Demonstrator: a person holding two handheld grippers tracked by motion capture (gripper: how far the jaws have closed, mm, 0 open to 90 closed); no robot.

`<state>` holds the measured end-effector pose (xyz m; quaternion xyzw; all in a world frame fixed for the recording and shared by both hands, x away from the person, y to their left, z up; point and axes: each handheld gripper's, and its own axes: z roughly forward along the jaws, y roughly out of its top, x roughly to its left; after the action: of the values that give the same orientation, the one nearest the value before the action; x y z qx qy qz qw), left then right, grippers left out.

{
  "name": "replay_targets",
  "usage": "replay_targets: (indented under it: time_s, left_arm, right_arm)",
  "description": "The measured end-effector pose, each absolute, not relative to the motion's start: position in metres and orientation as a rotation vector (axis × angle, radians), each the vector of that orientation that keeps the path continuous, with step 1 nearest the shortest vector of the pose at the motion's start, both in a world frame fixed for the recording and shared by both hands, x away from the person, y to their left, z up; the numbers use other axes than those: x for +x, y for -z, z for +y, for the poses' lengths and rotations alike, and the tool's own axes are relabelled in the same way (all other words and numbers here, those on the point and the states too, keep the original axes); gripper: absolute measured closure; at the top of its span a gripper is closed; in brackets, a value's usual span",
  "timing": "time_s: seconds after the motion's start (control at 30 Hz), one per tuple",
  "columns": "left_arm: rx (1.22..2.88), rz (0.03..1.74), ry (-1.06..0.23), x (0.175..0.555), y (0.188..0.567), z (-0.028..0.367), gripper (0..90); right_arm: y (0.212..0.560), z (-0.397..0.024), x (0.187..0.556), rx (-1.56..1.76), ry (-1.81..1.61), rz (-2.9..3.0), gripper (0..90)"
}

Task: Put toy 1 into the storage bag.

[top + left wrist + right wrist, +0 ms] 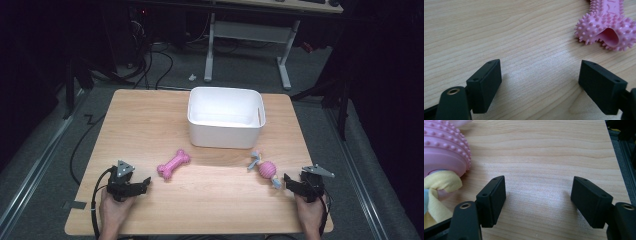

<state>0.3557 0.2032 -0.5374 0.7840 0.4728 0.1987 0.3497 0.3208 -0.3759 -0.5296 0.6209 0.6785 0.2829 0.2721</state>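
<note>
we hold the left gripper [145, 183] wide open just near-left of the pink spiky bone [173, 164], and the right gripper [288, 179] wide open just beside the pink rope ball [266, 170] at the near right.

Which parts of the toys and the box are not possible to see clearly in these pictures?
- Pink bone toy: left gripper view, its far end is cut off by the top edge.
- Rope ball toy: right gripper view, cut off by the left edge; the left claw jaw covers its knot end.
- White box: high view, its near wall hides the front of the floor inside.
</note>
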Motion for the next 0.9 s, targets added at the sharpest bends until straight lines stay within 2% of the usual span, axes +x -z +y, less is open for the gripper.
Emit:
replay_targets:
  time_s: [0.9]
  left_arm:
    - [2.021,1.249,-0.524,0.3545,0.5372,0.2016,19.1]
  right_arm:
    - [0.5294,-0.3759,0.3211,1.665,-0.765,1.837,29.0]
